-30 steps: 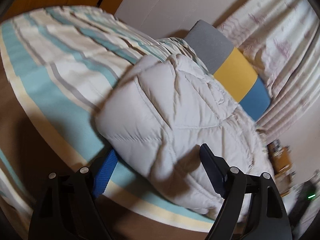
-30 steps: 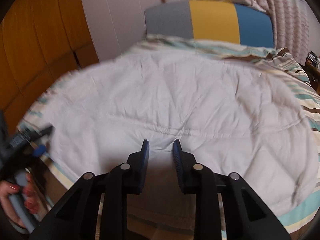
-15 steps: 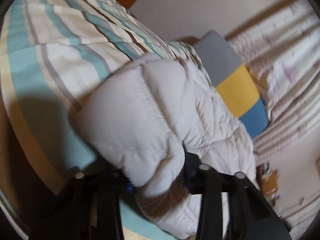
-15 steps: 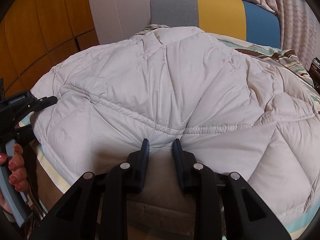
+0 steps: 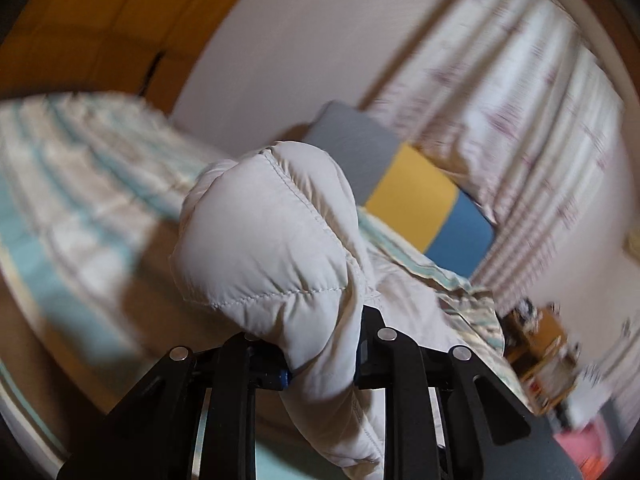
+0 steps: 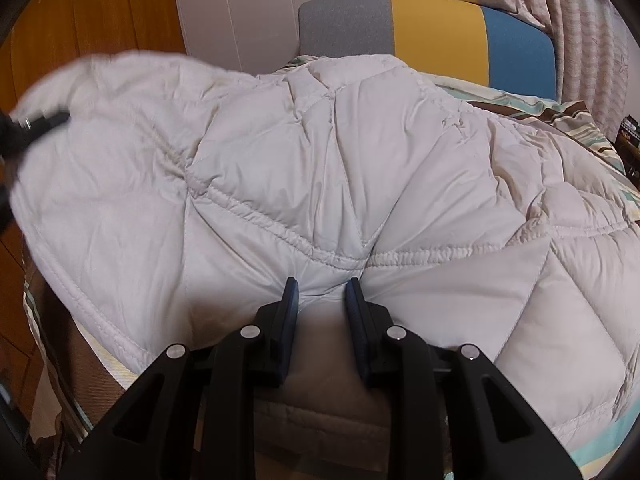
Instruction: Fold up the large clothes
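A white quilted puffer jacket [image 6: 320, 160] lies spread on the striped bed [image 6: 592, 120]. In the right wrist view my right gripper [image 6: 320, 292] is shut on a pinch of its near edge, just below the elastic seam. My left gripper [image 5: 320, 344] has a thick puffy corner of the jacket [image 5: 264, 232] bunched between its jaws. The jaws are still closing on it, and the pads are mostly hidden by the fabric. That corner is raised off the bed. In the right wrist view the left gripper [image 6: 36, 124] shows as a dark blur at the jacket's lifted left end.
The bed's bedspread [image 5: 60, 184] has teal, cream and brown stripes. A grey, yellow and blue headboard cushion [image 6: 436, 36] stands at the far end, with patterned curtains [image 5: 520, 100] behind it. Orange wooden panels [image 6: 80, 20] are at the left. A cluttered low shelf [image 5: 536, 344] sits right of the bed.
My left gripper went from wide open around the jacket corner to closed on it, then lifted it off the bed. The right gripper kept still, pinching the near edge.
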### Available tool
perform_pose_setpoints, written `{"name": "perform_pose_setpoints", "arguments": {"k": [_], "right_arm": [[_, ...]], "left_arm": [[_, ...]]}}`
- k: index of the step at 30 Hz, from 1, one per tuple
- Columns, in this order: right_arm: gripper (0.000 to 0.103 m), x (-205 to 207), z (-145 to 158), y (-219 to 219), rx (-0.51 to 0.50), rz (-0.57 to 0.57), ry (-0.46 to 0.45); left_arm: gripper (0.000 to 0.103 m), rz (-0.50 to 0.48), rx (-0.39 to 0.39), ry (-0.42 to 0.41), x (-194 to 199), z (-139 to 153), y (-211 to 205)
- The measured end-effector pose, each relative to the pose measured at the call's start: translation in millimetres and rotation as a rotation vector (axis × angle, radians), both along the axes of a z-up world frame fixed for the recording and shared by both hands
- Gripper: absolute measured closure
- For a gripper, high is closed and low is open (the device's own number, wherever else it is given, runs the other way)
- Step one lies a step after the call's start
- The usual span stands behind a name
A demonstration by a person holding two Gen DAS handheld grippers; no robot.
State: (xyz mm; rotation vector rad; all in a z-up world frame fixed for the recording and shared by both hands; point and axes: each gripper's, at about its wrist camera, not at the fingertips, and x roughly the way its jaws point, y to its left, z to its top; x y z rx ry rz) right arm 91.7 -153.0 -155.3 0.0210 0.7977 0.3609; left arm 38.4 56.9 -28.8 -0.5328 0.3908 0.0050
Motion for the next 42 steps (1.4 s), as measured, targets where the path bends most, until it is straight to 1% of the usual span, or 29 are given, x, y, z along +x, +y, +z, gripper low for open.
{"name": "perform_pose_setpoints", "arguments": {"k": [1,2,3,6,8,9,10,11,14,15,17,19,21,22,24,27,30,33,35,40,42], "right_arm": [[0.078,0,1,-2,0.009,-0.001,0.005],[0.078,0,1,-3,0.014,0.0,0.008],[0.078,0,2,-4,0.023,0.0,0.01],[0.076,1,6,-16,0.07,-0.001,0.033],[0.067,0,11,-25,0.098,-0.007,0.052],[0.057,-3,17,-33,0.13,-0.015,0.048],[0.049,-7,21,-39,0.154,-0.022,0.032],[0.048,-13,27,-47,0.166,-0.035,0.003],[0.047,-29,43,-73,0.129,-0.091,-0.07],[0.046,-32,47,-81,0.122,-0.114,-0.08],[0.045,-41,54,-111,0.112,-0.206,-0.093],[0.04,-49,57,-138,0.095,-0.294,-0.108],[0.039,-58,59,-169,0.057,-0.401,-0.116],[0.038,-62,59,-179,0.054,-0.435,-0.117],[0.036,-67,58,-209,0.059,-0.52,-0.109],[0.036,-72,56,-240,0.071,-0.606,-0.083],[0.036,-82,54,-263,0.097,-0.654,-0.069],[0.036,-87,54,-278,0.116,-0.682,-0.063],[0.035,-87,54,-278,0.119,-0.693,-0.06],[0.035,-88,50,-284,0.123,-0.715,-0.051],[0.034,-88,48,-288,0.128,-0.727,-0.049]], "left_arm": [[0.082,-0.03,0.038,-0.022,1,10,-12],[0.082,-0.071,0.094,-0.05,0,20,-27],[0.082,-0.098,0.132,-0.068,0,26,-38],[0.082,-0.174,0.284,-0.121,-5,44,-78],[0.082,-0.209,0.377,-0.146,-8,50,-100],[0.082,-0.221,0.412,-0.156,-8,51,-108],[0.082,-0.234,0.442,-0.164,-9,52,-116],[0.082,-0.25,0.47,-0.172,-9,53,-125],[0.082,-0.274,0.505,-0.173,-6,51,-137],[0.082,-0.279,0.517,-0.173,-5,51,-142],[0.082,-0.286,0.541,-0.173,-2,51,-152],[0.082,-0.297,0.569,-0.172,0,51,-162],[0.082,-0.314,0.581,-0.173,1,51,-172],[0.081,-0.325,0.592,-0.174,1,51,-179],[0.081,-0.342,0.612,-0.176,2,50,-190],[0.079,-0.382,0.637,-0.169,6,45,-208],[0.079,-0.419,0.68,-0.165,9,37,-230],[0.079,-0.457,0.715,-0.162,12,28,-249],[0.079,-0.483,0.733,-0.156,13,21,-260],[0.079,-0.558,0.82,-0.142,13,-5,-294],[0.077,-0.606,0.834,-0.133,12,-17,-306]]}}
